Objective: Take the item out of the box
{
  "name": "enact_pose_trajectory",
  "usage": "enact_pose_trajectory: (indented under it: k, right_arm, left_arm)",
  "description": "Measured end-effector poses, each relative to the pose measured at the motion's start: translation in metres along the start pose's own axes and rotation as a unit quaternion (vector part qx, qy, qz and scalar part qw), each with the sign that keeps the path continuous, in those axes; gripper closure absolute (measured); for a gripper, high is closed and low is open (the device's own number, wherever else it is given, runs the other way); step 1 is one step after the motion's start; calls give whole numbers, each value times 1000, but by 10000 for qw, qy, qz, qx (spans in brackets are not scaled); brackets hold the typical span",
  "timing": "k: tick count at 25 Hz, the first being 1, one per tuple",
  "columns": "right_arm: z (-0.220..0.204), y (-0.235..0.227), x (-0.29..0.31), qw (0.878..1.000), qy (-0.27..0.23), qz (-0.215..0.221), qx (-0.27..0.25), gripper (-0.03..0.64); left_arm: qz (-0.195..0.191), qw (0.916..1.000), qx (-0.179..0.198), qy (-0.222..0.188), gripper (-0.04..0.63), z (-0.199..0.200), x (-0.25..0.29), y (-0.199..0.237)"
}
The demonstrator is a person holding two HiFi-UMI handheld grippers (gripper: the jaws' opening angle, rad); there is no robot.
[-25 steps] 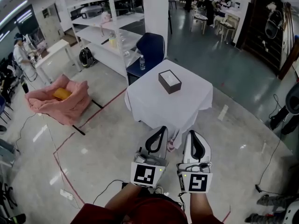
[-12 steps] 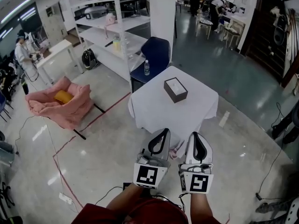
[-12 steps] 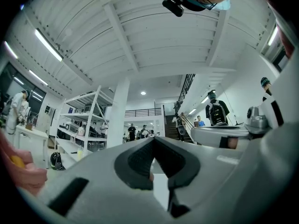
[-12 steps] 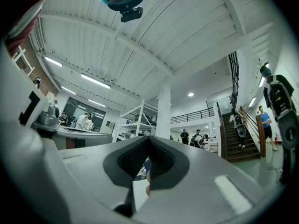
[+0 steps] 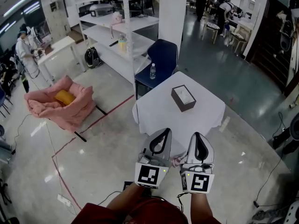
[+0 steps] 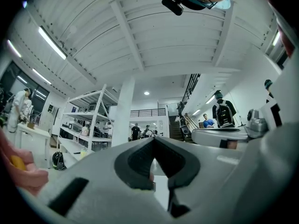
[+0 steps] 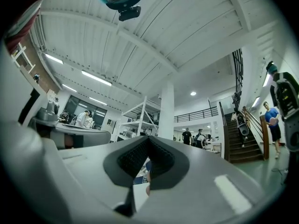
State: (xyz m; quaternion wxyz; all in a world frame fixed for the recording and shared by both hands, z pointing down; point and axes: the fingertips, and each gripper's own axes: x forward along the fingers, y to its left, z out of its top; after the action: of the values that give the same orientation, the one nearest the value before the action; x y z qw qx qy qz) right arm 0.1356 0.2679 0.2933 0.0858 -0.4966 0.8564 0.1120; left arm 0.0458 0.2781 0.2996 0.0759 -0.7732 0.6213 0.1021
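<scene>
A dark box (image 5: 183, 98) with a white top stands on a small table draped in white cloth (image 5: 159, 118), seen in the head view some way ahead of me. Whatever is in the box is hidden from here. Both grippers are held low in front of my body, short of the table's near edge. The left gripper (image 5: 166, 131) is shut with nothing in it, its tips meeting in the left gripper view (image 6: 153, 138). Beside it, the right gripper (image 5: 199, 135) is also shut and empty (image 7: 148, 137).
A blue chair (image 5: 163, 59) with a water bottle (image 5: 153, 71) on it stands behind the table, next to a white pillar (image 5: 173, 13) and white shelving (image 5: 114, 31). A pink cushion heap (image 5: 60, 101) lies at the left. Red tape and cables cross the floor; people work at the back.
The table and box have drifted right and slightly nearer in the head view as I walk towards them. Both grippers keep the same shut pose in front of me.
</scene>
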Motion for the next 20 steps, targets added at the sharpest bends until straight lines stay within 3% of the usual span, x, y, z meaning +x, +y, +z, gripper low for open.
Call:
enact_pose_trajectory:
  k: [20]
  right_arm:
    - [-42, 52, 117, 9996, 279, -81, -62, 617]
  left_arm:
    - [-111, 9999, 72, -17, 592, -14, 49, 128]
